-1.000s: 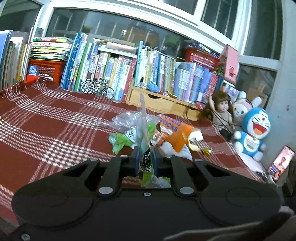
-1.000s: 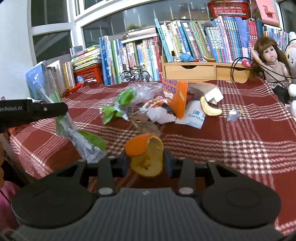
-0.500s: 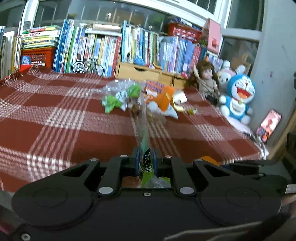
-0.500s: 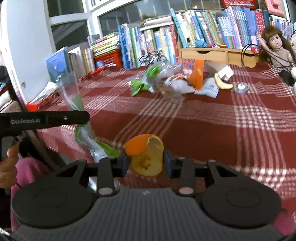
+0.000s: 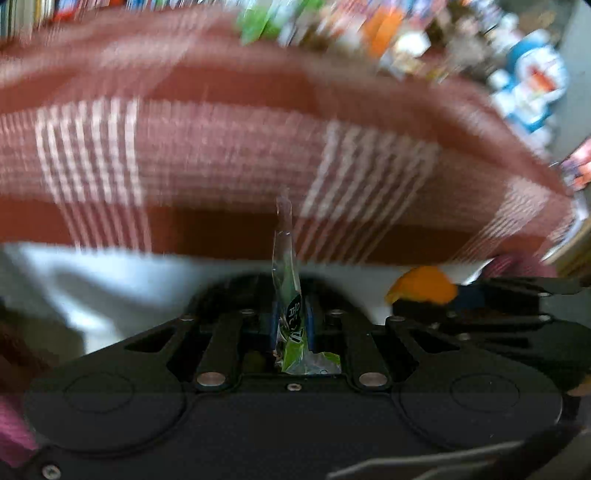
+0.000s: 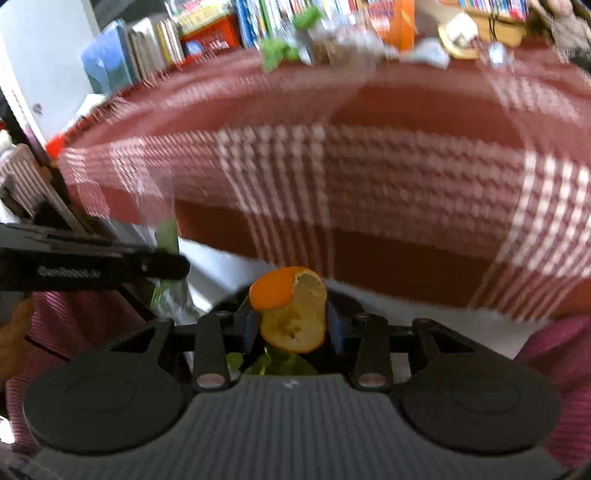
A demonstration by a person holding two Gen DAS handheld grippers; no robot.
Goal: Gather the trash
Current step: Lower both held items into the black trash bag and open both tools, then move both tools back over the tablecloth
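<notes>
The left gripper (image 5: 291, 325) is clamped on a clear-and-green wrapper (image 5: 291, 321) with unreadable black print, just off the near edge of the red plaid tablecloth (image 5: 229, 155). Beside it, the right gripper (image 6: 291, 325) pinches an orange peel (image 6: 291, 310). Blurred litter (image 6: 369, 33) lies far across the tablecloth.

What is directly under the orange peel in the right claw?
Under the orange peel, green plastic trash shows through the right claw. The claw's body hides the rest.
</notes>
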